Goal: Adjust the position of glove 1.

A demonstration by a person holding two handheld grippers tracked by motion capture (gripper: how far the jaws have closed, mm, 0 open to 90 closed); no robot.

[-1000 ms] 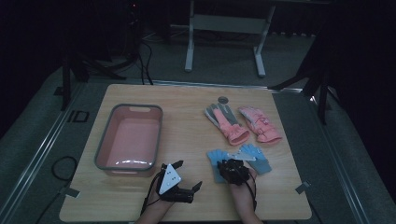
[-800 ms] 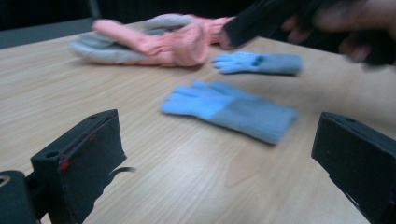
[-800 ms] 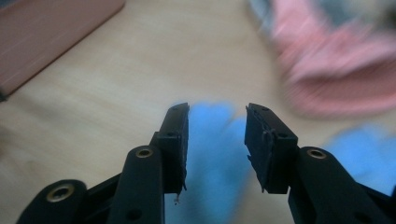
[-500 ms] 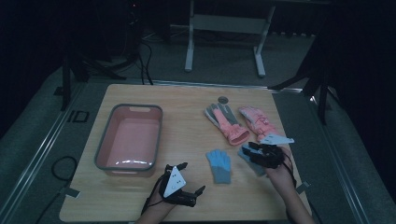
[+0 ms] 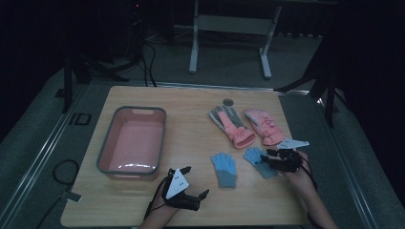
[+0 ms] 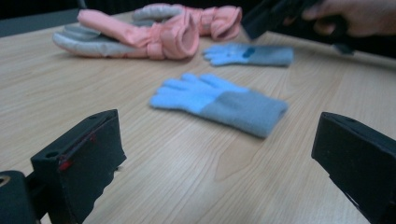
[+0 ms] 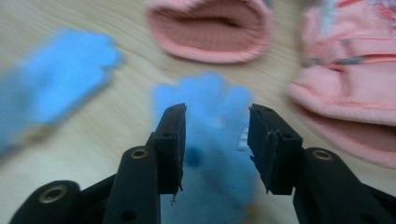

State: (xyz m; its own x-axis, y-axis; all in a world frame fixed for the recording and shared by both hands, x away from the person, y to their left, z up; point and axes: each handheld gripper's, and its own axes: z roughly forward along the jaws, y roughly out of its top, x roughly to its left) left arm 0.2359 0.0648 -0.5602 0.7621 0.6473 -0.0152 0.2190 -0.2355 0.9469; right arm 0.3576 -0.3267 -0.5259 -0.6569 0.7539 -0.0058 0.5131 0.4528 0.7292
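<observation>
1. The work in hand looks like sorting gloves on the light wooden table [image 5: 191, 109]: two small blue knitted gloves with grey cuffs lie apart near the person's edge, likely spread out so each can be picked up singly
2. The left blue knitted glove [image 5: 224, 168] lies flat, fingers pointing away from the person, untouched; it shows in the left gripper view [image 6: 219, 102] just ahead of that gripper
3. The right blue knitted glove [image 5: 260, 161] lies just beside the right gripper [image 5: 268, 160], fingers toward the pink pair; it is on the table, not lifted
4. The right gripper's jaws have just been opening and now stand partly apart; in the right gripper view the glove [image 7: 210, 140] lies below and between the pads, which do not press on it, so I judge it released or just set down
5. The left gripper [image 5: 198, 183] rests low at the near edge, jaws wide apart and holding nothing, parked while the other hand works
6. Two bigger pink padded gloves lie farther back, side by side: one with a grey palm [image 5: 229, 124], one all pink [image 5: 262, 126], cuffs toward the person
7. A pink rectangular plastic tub with a grey rim [image 5: 102, 157] stands empty at the left, probably where the gloves are meant to go
8. Both blue gloves are well apart from the tub
</observation>
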